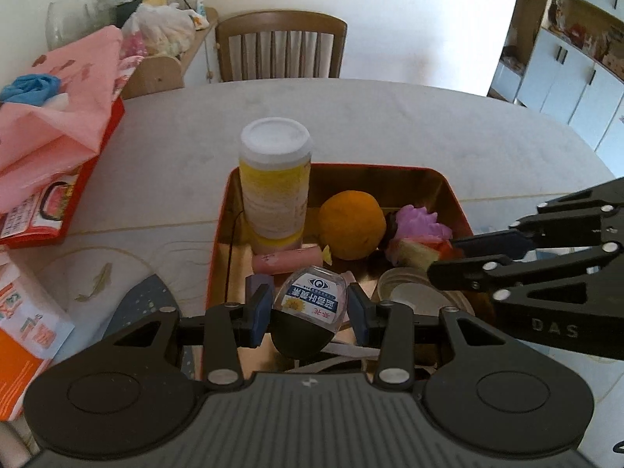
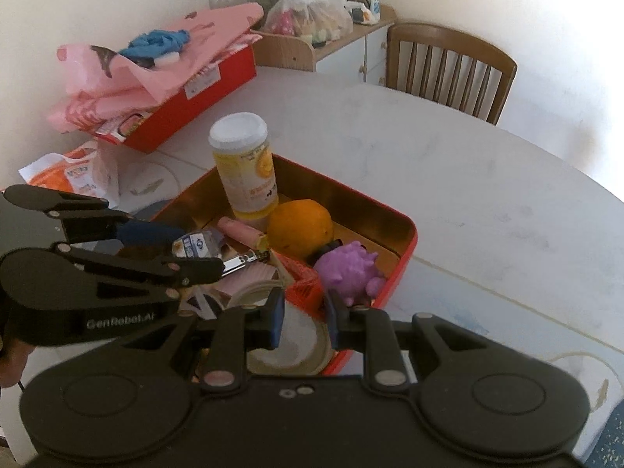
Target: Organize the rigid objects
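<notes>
My left gripper (image 1: 310, 308) is shut on a small clear bottle (image 1: 316, 292) with a black cap and a blue eye label, low over the near end of a red tin (image 1: 390, 167) with a gold inside. In the tin stand a tall yellow canister (image 1: 275, 187), an orange (image 1: 351, 226), a purple spiky toy (image 1: 417, 222) and a pink tube (image 1: 286, 262). My right gripper (image 2: 306, 321) is over the tin's near corner, its narrow jaws closed on the wall of a tape roll (image 2: 312, 351). It reaches in from the right in the left wrist view (image 1: 452, 257).
The tin sits on a white oval table (image 1: 390, 117). A red box under pink bags (image 2: 175, 97) lies at the table's left, with an orange packet (image 2: 66, 179) nearer. A wooden chair (image 1: 280, 46) and a cluttered low shelf (image 2: 331, 46) stand behind.
</notes>
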Demonstrator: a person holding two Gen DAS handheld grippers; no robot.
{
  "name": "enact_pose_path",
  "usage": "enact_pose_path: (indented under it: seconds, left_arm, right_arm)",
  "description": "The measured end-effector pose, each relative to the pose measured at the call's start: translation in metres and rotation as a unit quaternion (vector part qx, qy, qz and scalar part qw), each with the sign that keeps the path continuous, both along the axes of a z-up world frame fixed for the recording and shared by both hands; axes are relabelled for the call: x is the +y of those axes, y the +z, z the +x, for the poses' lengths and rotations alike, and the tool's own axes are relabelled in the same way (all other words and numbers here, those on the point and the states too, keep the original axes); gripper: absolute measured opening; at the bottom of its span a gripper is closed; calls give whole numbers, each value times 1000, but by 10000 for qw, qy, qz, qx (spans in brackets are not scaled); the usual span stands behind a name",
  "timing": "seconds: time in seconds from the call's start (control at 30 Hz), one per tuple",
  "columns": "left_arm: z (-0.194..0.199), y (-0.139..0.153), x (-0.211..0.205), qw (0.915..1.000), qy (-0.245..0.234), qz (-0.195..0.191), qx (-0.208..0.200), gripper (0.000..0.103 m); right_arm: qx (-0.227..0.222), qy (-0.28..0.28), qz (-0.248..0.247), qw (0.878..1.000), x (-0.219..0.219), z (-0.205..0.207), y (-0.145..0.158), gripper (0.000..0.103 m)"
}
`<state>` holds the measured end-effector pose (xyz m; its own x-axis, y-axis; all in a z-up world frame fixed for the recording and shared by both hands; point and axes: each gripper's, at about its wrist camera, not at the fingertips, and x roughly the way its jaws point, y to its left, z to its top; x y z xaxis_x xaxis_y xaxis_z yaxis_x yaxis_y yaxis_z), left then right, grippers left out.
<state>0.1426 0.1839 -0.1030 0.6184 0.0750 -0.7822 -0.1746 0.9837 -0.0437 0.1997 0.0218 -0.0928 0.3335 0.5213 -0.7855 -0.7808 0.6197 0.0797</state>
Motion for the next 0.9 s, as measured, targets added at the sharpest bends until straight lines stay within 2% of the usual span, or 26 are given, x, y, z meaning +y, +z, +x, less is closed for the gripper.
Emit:
enact_pose_path:
  seconds: [0.27,0.5,0.6,0.73,0.83,0.9]
  left_arm:
    - [10,-15,2,9998,-95,-60,157,40]
    - [17,-22,2,9995,-142,-58,279,40]
    - [18,-25,-2,9992,-187,119,319,41]
    - [17,-23,-1,9994,-135,54,318,41]
    - [13,-19,-3,9995,-131,117,244,46]
    - [9,-14,-4,9998,-101,103,164,57]
  right_arm:
    - [-16,83,-93,9999,6,0,-8,22]
    - [126,26,1,9999,1,1,-6,27]
    - [153,4,55,9999,-2,0,-3,28]
    - [212,-52,121,9997,-8,-2,0,31]
    - [228,-80,184,9995,-13,-4,3,36]
    - [209,-119,257,9994,-17,-7,7,44]
